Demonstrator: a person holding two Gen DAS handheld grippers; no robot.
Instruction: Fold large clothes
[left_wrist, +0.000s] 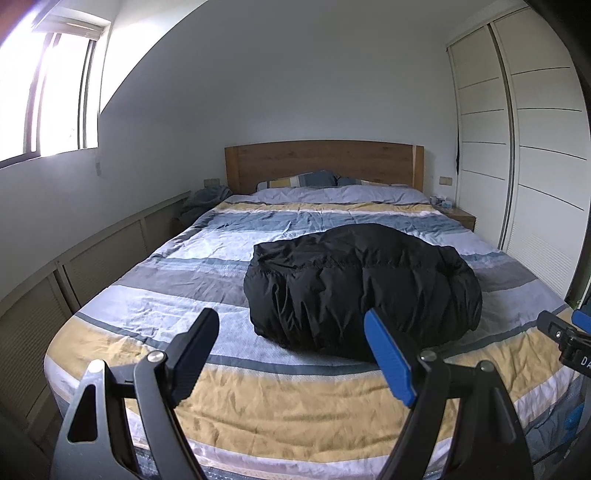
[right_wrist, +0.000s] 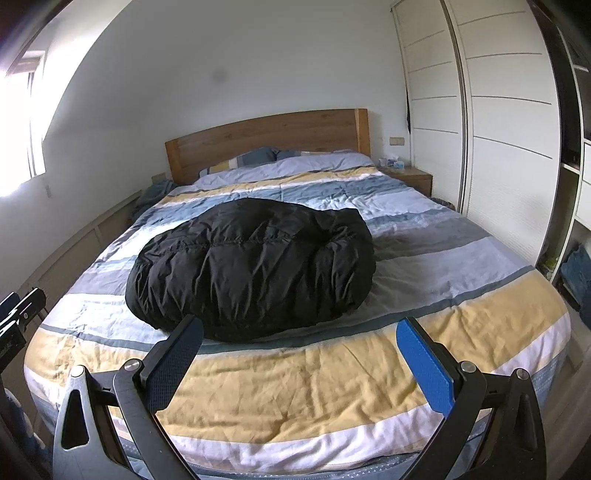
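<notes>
A black puffy jacket (left_wrist: 362, 284) lies bundled in a rounded heap on the striped bed cover (left_wrist: 258, 398); the right wrist view shows the same jacket (right_wrist: 251, 266) left of centre. My left gripper (left_wrist: 291, 328) hovers over the foot of the bed, open, nothing between its fingers, short of the jacket's near edge. My right gripper (right_wrist: 299, 336) is open too, empty, above the yellow stripe just in front of the jacket. Part of the right gripper (left_wrist: 565, 339) shows at the right edge of the left wrist view, and the left gripper (right_wrist: 18, 317) at the left edge of the right wrist view.
The bed (right_wrist: 332, 387) has a wooden headboard (left_wrist: 321, 162) and pillows (left_wrist: 299, 181) at the far end. A white sliding wardrobe (right_wrist: 498, 129) stands on the right, a nightstand (right_wrist: 410, 177) beside it. Low cabinets (left_wrist: 92, 258) and a window (left_wrist: 48, 92) line the left wall.
</notes>
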